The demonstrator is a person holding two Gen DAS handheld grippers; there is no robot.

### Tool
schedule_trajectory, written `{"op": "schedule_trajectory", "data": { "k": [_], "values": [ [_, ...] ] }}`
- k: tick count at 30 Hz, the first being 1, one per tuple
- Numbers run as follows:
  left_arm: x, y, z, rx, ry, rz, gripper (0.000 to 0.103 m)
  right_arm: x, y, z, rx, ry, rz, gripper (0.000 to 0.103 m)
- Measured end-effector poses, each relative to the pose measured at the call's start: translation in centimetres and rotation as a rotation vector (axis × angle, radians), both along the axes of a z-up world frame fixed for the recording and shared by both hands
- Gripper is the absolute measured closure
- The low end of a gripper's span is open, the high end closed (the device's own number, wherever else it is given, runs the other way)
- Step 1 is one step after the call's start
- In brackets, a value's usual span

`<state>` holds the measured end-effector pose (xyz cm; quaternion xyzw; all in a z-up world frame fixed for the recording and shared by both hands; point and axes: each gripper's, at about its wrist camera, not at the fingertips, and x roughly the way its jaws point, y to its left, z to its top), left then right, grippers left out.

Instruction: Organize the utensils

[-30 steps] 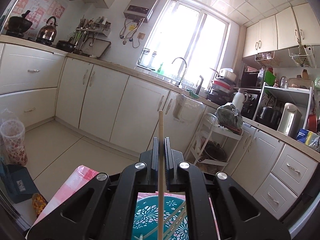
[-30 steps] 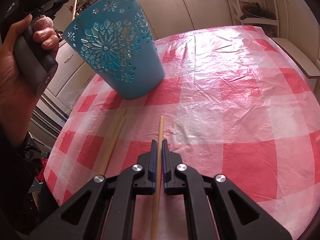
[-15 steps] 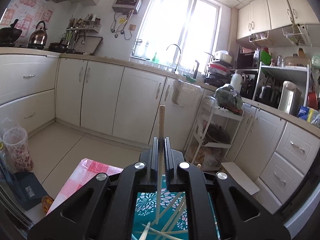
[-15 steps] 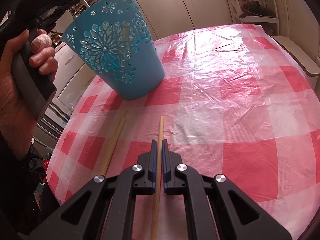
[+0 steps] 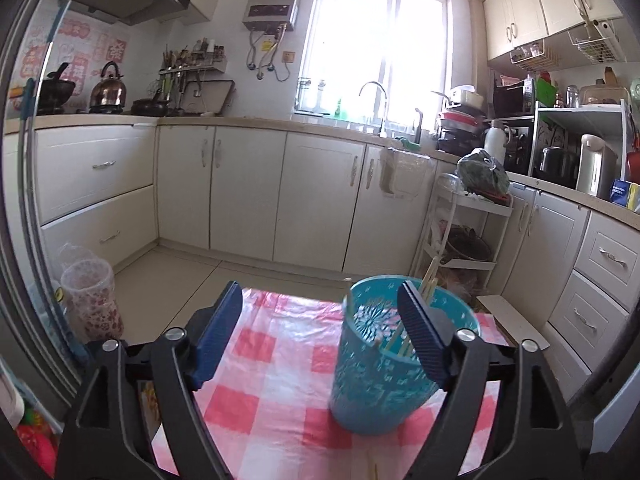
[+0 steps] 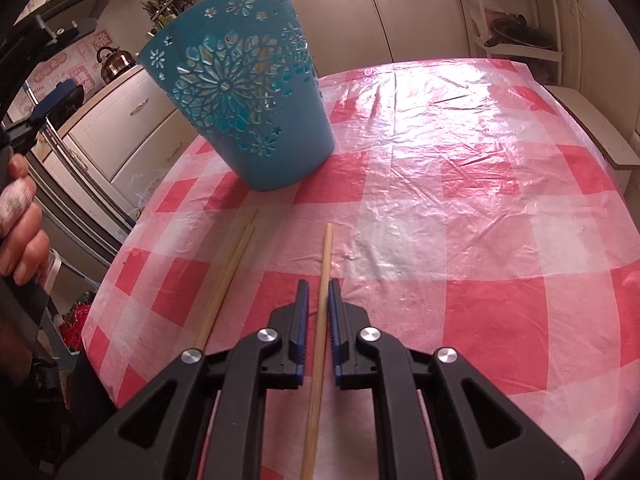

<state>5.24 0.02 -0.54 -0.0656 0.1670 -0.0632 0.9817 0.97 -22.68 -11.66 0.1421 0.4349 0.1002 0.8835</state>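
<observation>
My left gripper (image 5: 320, 304): jaws opening, wide apart, nothing between them. Teal cutout utensil cup (image 5: 384, 364), lower right of the left view, holds several chopsticks (image 5: 426, 282). My right gripper (image 6: 318, 300): jaws opening, one chopstick (image 6: 322, 304) lying between the pads. Chopstick pair (image 6: 228, 276) on the checked tablecloth (image 6: 460, 208), lower left of the right view.

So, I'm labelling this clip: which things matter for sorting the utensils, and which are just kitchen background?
Job: blue holder; chopsticks inside it; loose chopstick; chopstick pair on the cloth.
Background: kettle; faucet; storage trolley.
</observation>
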Motion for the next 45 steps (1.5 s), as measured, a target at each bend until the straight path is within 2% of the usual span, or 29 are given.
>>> {"op": "schedule_trajectory", "data": {
  "k": [5, 7, 9, 14, 15, 16, 20, 22, 24, 27, 33, 38, 41, 45],
  "values": [
    [-0.9, 3.7, -6.4, -0.027, 0.193, 0.043, 0.020, -0.1, 1.2, 0.2, -0.095, -0.019, 0.013, 0.089],
    [-0.1, 4.4, -8.8, -0.050, 0.281, 0.040, 0.020, -0.1, 1.7, 0.2, -0.154, -0.022, 0.006, 0.096],
    [0.8, 4.3, -10.5, -0.049, 0.339, 0.028, 0.020, 0.0, 2.1, 0.3, -0.193, -0.022, 0.003, 0.097],
    [1.5, 3.1, -12.5, 0.005, 0.393, -0.012, 0.020, 0.0, 2.0, 0.5, -0.200, 0.018, -0.006, 0.097],
    [1.5, 2.7, -12.4, 0.016, 0.395, -0.024, 0.020, -0.1, 2.1, 0.5, -0.202, 0.020, 0.002, 0.094],
    [1.5, 2.5, -12.3, 0.021, 0.391, -0.037, 0.018, -0.1, 2.4, 0.4, -0.211, 0.015, 0.018, 0.091],
    [2.2, 2.3, -12.7, 0.022, 0.432, -0.051, 0.015, -0.6, 3.3, 0.3, -0.289, -0.011, 0.024, 0.091],
    [2.3, 2.7, -12.7, 0.004, 0.440, -0.036, 0.015, -0.7, 2.7, 0.4, -0.263, -0.001, 0.000, 0.097],
    [2.2, 3.1, -12.8, -0.016, 0.444, -0.032, 0.015, -1.0, 1.7, 0.8, -0.168, 0.011, -0.027, 0.098],
    [2.4, 3.1, -12.9, -0.025, 0.455, -0.042, 0.014, -2.0, 1.2, 1.9, -0.126, -0.037, -0.038, 0.098],
    [2.4, 2.4, -12.9, -0.001, 0.463, -0.047, 0.014, -2.4, -0.1, 1.7, 0.003, -0.024, -0.065, 0.098],
    [2.5, 2.3, -12.9, -0.002, 0.465, -0.044, 0.014, -3.0, -0.6, 4.4, 0.086, -0.116, -0.062, 0.098],
    [2.6, 2.1, -13.0, 0.007, 0.473, -0.043, 0.014, -2.9, -0.6, 5.4, 0.091, -0.139, -0.056, 0.098],
    [2.7, 2.0, -13.1, 0.016, 0.481, -0.042, 0.014, -2.7, -1.1, 6.8, 0.163, -0.174, -0.063, 0.098]
  ]
}}
